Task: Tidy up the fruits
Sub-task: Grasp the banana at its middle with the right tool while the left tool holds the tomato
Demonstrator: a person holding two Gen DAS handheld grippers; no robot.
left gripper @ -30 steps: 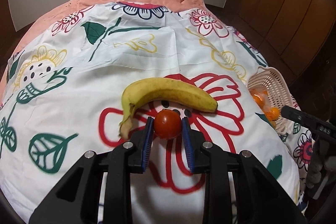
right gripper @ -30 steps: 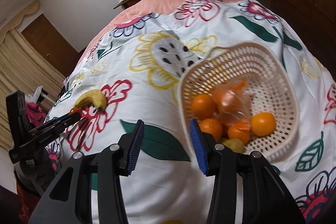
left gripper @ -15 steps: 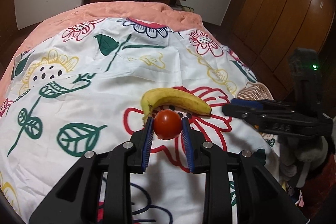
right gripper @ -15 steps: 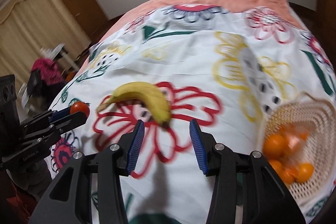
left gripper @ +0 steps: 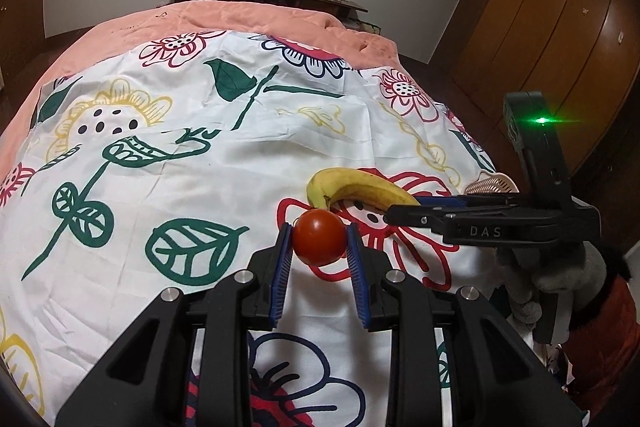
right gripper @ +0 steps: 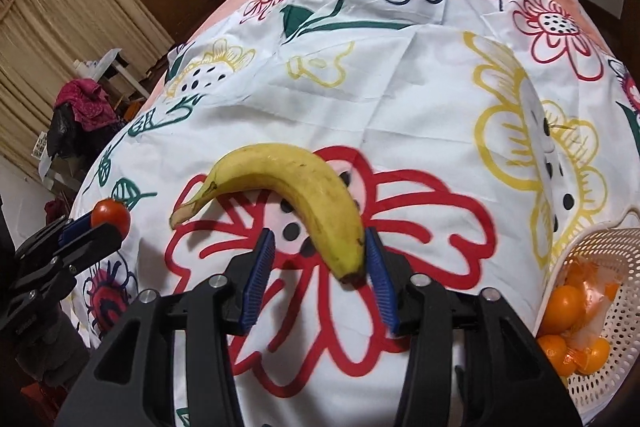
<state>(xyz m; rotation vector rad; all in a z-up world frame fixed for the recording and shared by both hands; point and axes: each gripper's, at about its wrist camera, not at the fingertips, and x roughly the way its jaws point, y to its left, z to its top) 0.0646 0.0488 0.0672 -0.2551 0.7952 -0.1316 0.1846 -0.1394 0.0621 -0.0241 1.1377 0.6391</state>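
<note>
Over the flowered bedsheet (right gripper: 400,99), left gripper (left gripper: 319,241) pinches the tomato (left gripper: 319,242) clear while right gripper (right gripper: 320,259), jaws opening, straddles the banana (right gripper: 296,187) tip unclamped, basket (right gripper: 600,247) waiting at 4 o'clock, probably its destination.

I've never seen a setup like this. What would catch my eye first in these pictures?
Probably the red tomato, clamped between the blue pads of the left gripper just above a bed sheet printed with big flowers. Next, the yellow banana lying on a red flower, its blunt end between the opening jaws of the right gripper, beside the right pad. At the right edge, a white basket holds oranges.
</note>
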